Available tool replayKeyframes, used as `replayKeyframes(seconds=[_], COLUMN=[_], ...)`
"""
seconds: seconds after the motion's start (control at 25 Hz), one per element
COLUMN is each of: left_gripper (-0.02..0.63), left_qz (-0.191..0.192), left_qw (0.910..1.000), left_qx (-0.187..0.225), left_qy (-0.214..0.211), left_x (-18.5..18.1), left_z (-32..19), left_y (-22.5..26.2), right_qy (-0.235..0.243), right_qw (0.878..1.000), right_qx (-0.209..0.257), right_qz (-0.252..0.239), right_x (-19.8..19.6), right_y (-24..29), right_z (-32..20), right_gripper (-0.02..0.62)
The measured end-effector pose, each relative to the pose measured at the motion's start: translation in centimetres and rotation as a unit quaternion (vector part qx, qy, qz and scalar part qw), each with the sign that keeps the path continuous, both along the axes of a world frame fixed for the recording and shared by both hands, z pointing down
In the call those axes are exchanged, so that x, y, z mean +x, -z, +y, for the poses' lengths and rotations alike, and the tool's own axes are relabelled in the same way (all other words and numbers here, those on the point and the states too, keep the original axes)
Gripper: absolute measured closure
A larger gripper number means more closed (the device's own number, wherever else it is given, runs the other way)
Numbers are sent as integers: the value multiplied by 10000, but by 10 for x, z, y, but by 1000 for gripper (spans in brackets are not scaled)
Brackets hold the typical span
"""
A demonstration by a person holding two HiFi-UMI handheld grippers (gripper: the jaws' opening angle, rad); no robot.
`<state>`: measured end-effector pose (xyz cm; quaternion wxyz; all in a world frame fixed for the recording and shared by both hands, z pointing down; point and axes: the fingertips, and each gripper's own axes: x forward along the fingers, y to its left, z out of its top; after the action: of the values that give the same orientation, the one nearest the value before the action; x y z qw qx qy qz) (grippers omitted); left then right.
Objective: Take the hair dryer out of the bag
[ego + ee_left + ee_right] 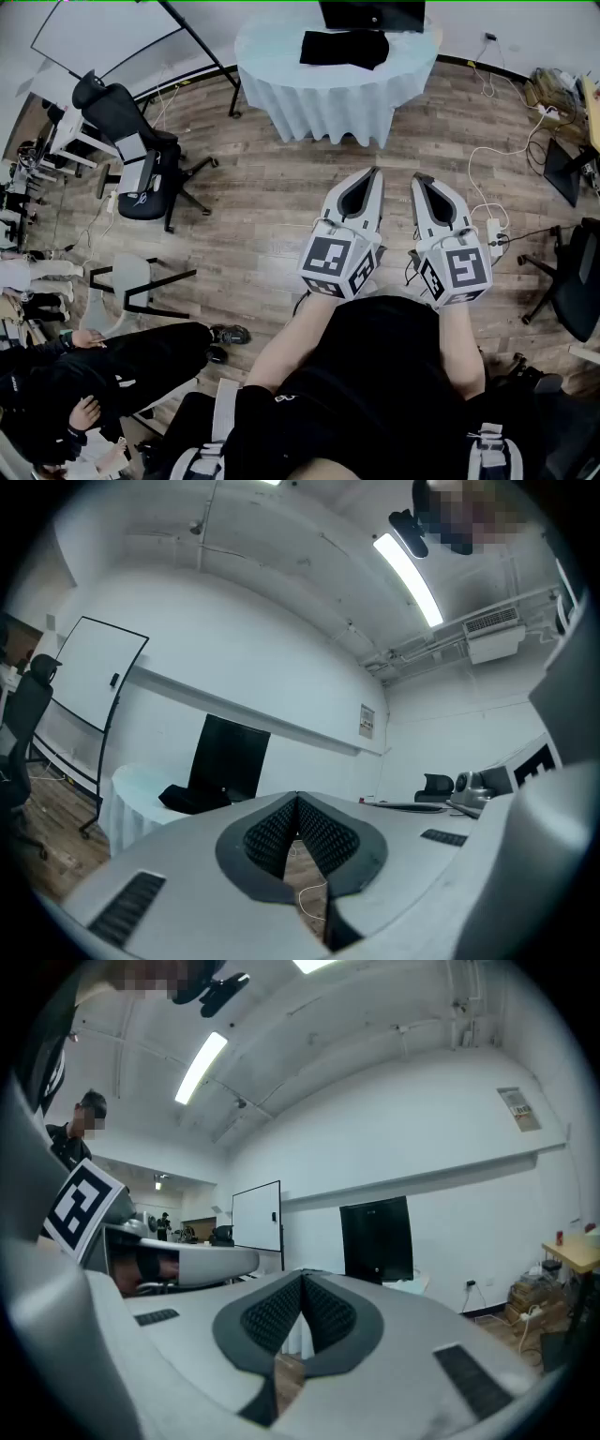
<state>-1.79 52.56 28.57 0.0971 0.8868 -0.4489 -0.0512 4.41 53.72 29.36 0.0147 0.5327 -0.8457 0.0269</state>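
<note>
At far left, seated people [56,394], and above them a black office chair [131,141] beneath a whiteboard [103,33]. Further right, at top centre, a round surface [328,98] draped in pale cloth, with a black bag [344,47] lying on it just in front of a dark monitor [372,14]. Bag well apart from both tools and untouched; dryer itself not to be made out from here. Nearer, over bare wood floor [262,197], the left hand-held gripper [376,172], level and pointing toward the surface, jaws pressed together tip to tip and pinching nothing, only floor showing through the gap behind the ribbed pads [272,836]. At its rear a marker cube [337,265], just ahead of a bare forearm [281,347]. Just beside it to the right, not touching, the right hand-held gripper [419,178], likewise level, jaws closed on nothing, tips meeting, with its own cube [459,269] at the back. Right of that, a white power strip [494,234] on the floor with a pale cable [478,169] trailing up toward the wall. At the right edge, another black chair [574,281].
</note>
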Motion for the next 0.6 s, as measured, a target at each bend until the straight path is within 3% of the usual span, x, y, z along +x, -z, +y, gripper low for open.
replayKeyframes(seconds=[0.6], left_gripper=[604], left_qz=[-21], left_qw=[9996], left_qx=[-293], left_qy=[23], left_x=[6], left_z=[-4], left_y=[-15], right_qy=[-116], right_qw=[9983], right_qx=[-247], right_qz=[-513], right_x=[19], right_y=[-17], right_z=[-3], right_gripper=[595])
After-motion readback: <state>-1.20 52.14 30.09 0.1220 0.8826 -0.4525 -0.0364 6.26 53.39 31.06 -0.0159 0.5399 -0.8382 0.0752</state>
